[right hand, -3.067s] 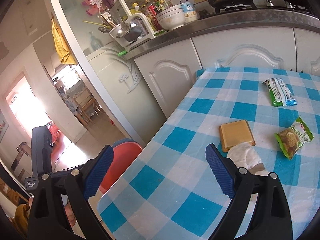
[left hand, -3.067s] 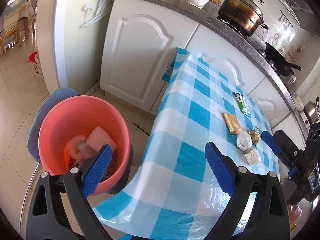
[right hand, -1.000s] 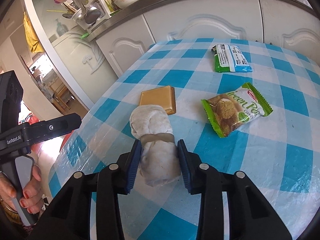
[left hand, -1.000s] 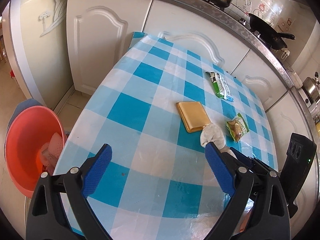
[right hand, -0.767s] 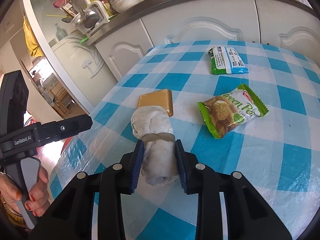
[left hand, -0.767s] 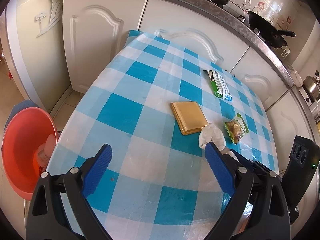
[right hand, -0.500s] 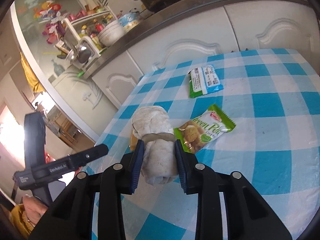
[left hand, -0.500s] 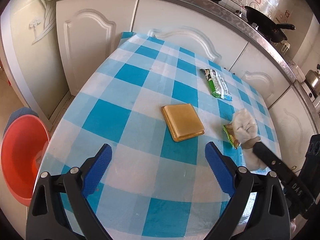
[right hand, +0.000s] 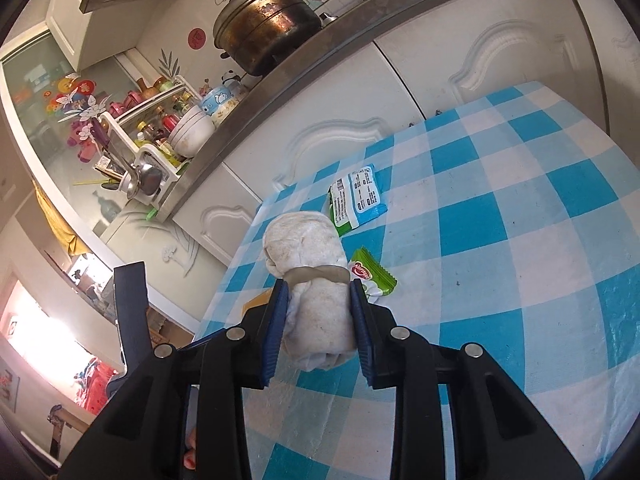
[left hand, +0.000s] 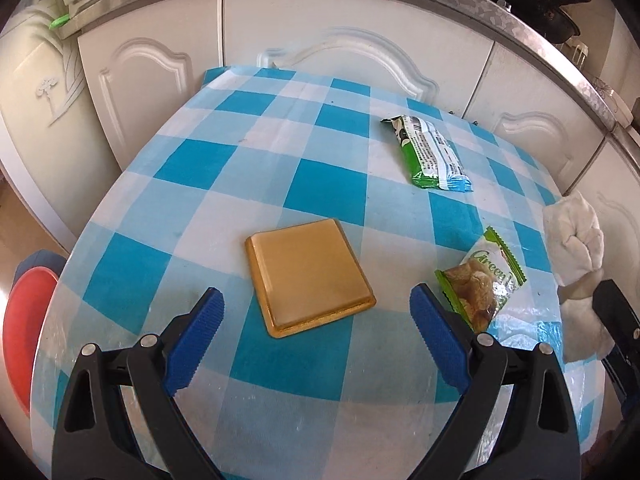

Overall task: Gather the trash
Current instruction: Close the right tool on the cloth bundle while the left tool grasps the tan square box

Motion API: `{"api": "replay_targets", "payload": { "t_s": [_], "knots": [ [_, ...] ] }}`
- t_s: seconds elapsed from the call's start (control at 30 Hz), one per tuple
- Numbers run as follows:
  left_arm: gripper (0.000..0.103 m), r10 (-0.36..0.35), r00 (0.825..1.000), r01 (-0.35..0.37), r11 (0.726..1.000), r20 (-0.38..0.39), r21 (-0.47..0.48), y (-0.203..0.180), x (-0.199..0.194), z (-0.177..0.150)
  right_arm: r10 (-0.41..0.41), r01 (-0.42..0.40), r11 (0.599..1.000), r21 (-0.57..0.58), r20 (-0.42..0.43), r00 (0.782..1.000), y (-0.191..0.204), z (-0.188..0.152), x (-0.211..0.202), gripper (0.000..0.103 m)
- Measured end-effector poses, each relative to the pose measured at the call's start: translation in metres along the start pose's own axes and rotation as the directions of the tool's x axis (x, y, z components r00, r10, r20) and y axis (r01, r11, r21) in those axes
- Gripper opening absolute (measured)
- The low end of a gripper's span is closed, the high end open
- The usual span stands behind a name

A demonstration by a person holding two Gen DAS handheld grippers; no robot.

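My right gripper is shut on a white rolled bundle tied with a tan band, held up above the blue checked tablecloth. The same bundle shows at the right edge of the left wrist view. My left gripper is open, low over the table, with a flat golden square packet just ahead between its fingers, untouched. A green snack packet lies right of it. A green and white wrapper lies farther back. The red bin sits on the floor at the left.
White cabinet doors and a steel counter edge stand behind the table. A large pot and a dish rack sit on the counter. A black pan rests at the back right. A hand grips the other handle.
The right gripper closed on the white bundle, lifted it off the table and rolled. The left gripper moved away from the bin toward the golden packet, which is now nearer its fingers.
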State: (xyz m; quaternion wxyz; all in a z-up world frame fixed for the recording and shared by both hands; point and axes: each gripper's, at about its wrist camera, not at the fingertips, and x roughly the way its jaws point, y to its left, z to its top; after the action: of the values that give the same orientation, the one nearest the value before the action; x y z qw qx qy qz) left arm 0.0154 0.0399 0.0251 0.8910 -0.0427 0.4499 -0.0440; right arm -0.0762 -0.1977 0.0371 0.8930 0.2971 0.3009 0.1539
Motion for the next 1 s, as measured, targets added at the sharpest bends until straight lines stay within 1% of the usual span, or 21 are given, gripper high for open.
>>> {"api": "replay_targets", "payload": {
  "t_s": [0.07, 0.17, 0.27, 0.3, 0.33, 0.37, 0.4, 0.43, 0.47, 0.77, 1.0],
  "knots": [
    [0.094, 0.011, 1.0, -0.011, 1.0, -0.005, -0.006, -0.002, 0.006, 0.002, 0.002, -0.002, 1.0, 0.0, -0.003, 1.0, -0.001, 0.0, 0.0, 0.033],
    [0.094, 0.048, 0.999, -0.048, 0.999, 0.011, 0.003, -0.005, 0.009, 0.001, 0.005, -0.005, 1.0, 0.006, -0.004, 1.0, -0.001, -0.001, 0.001, 0.033],
    [0.094, 0.069, 0.997, -0.069, 0.998, 0.02, 0.002, -0.007, 0.011, 0.002, 0.004, -0.004, 1.0, 0.015, -0.007, 1.0, -0.003, -0.002, 0.001, 0.033],
    [0.092, 0.082, 0.996, -0.082, 0.997, 0.022, 0.005, -0.008, 0.012, 0.002, 0.003, -0.003, 1.0, 0.018, -0.008, 1.0, -0.003, -0.002, 0.002, 0.033],
    [0.085, 0.098, 0.995, -0.098, 0.995, 0.026, 0.009, -0.009, 0.012, 0.002, 0.003, -0.003, 1.0, 0.021, -0.01, 1.0, -0.004, -0.002, 0.002, 0.033],
    [0.08, 0.118, 0.993, -0.118, 0.993, 0.032, 0.013, -0.01, 0.012, 0.002, 0.004, -0.004, 1.0, 0.026, -0.011, 1.0, -0.005, -0.003, 0.002, 0.033],
    [0.072, 0.136, 0.99, -0.137, 0.99, 0.038, 0.017, -0.01, 0.012, 0.002, 0.008, -0.007, 1.0, 0.031, -0.013, 1.0, -0.005, -0.003, 0.002, 0.033],
    [0.067, 0.146, 0.988, -0.147, 0.989, 0.041, 0.021, -0.01, 0.012, 0.002, 0.012, -0.012, 0.999, 0.035, -0.015, 1.0, -0.006, -0.003, 0.003, 0.033],
    [0.065, 0.15, 0.988, -0.151, 0.988, 0.045, 0.025, -0.01, 0.011, 0.002, 0.014, -0.014, 0.999, 0.038, -0.016, 1.0, -0.007, -0.003, 0.003, 0.033],
    [0.064, 0.11, 0.993, -0.112, 0.993, 0.052, 0.041, -0.004, 0.004, -0.003, 0.017, -0.016, 0.999, 0.042, -0.026, 1.0, -0.006, -0.005, 0.006, 0.033],
    [0.063, 0.065, 0.997, -0.065, 0.998, 0.04, 0.01, 0.015, -0.006, -0.009, 0.037, -0.035, 0.998, 0.046, -0.044, 0.998, 0.0, -0.01, 0.013, 0.033]
  ]
}}
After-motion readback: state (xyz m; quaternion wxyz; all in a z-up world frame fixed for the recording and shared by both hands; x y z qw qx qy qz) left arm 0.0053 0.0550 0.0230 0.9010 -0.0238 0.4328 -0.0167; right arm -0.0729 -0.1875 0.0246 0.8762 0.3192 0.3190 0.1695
